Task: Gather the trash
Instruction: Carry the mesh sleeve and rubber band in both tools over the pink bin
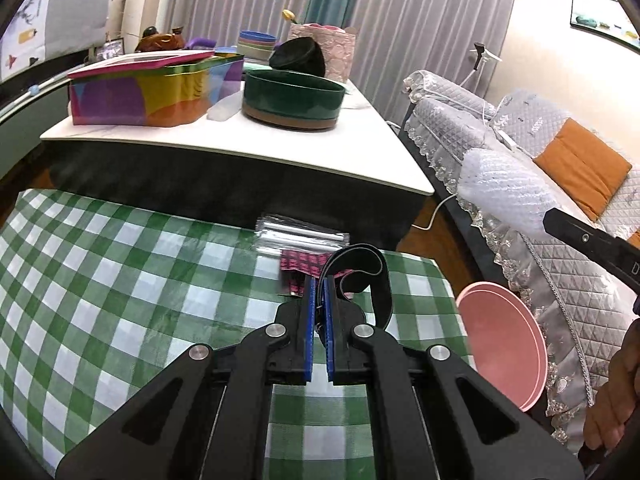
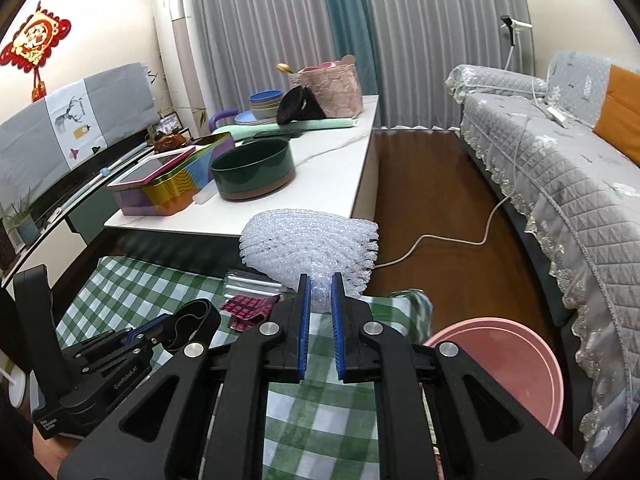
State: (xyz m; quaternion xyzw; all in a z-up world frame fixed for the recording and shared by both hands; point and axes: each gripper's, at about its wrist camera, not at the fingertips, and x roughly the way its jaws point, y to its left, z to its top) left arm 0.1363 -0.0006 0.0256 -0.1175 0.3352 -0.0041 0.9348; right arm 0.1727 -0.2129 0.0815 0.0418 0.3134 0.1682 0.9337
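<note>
Left tool (image 1: 319,280) is clamped on a black strap (image 1: 362,268), right tool (image 2: 320,280) on bubble wrap (image 2: 310,242), both above the checked surface (image 1: 120,272). Carrying step, I'd say. Next: over to the pink bin (image 2: 516,364), then let go.

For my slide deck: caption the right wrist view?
Right gripper clamps white bubble wrap above the green checked tablecloth, near a pink plastic basin.

Pink basin (image 2: 532,368) partly behind right tongs (image 2: 320,280); red packet (image 1: 298,266) half-covered.

Left tongs (image 1: 319,280) pinch black band (image 1: 366,268) above checked cloth (image 1: 120,280).
</note>
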